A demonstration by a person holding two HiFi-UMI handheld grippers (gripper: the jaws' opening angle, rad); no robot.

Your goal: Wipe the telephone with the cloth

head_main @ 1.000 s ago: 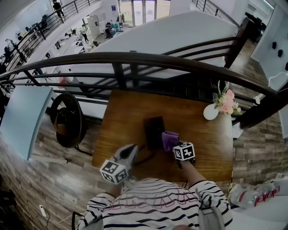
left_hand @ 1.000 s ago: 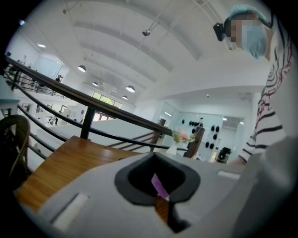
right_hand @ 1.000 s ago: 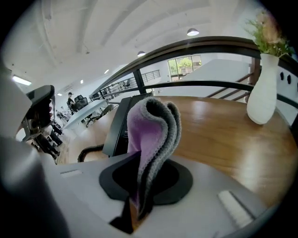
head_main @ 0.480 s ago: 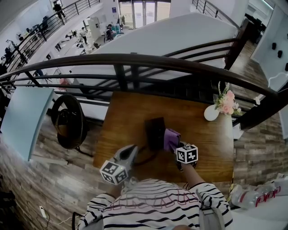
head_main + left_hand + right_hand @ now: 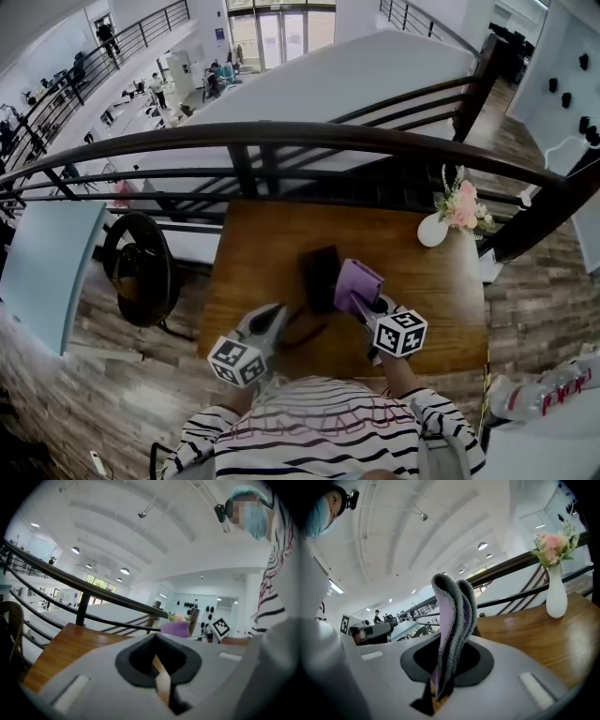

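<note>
Wooden table point(image 5: 253, 234) behind dark railing point(image 5: 281, 139) held a white flower vase point(image 5: 432, 231) and a black telephone point(image 5: 321, 275) mid-table. Right gripper point(image 5: 362, 302) was clamped on folded purple cloth point(image 5: 357, 283) just beside the telephone; left gripper point(image 5: 278, 311) had jaws together, empty.

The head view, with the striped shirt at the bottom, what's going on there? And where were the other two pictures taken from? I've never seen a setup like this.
There is no robot here. A person in a striped shirt holds a hand-held gripper in each hand. The head view comes from a camera on the person's head, looking down at a wooden table by a railing. The other two pictures come from a camera riding on each gripper, looking along its jaws.

On the table are a dark telephone and, at the far right corner, a white vase of flowers.

The right hand-held gripper is shut on a purple cloth, held just right of the telephone. The left hand-held gripper has its jaws together on nothing, over the table's near side. The checkered cubes are parts of the grippers.
</note>
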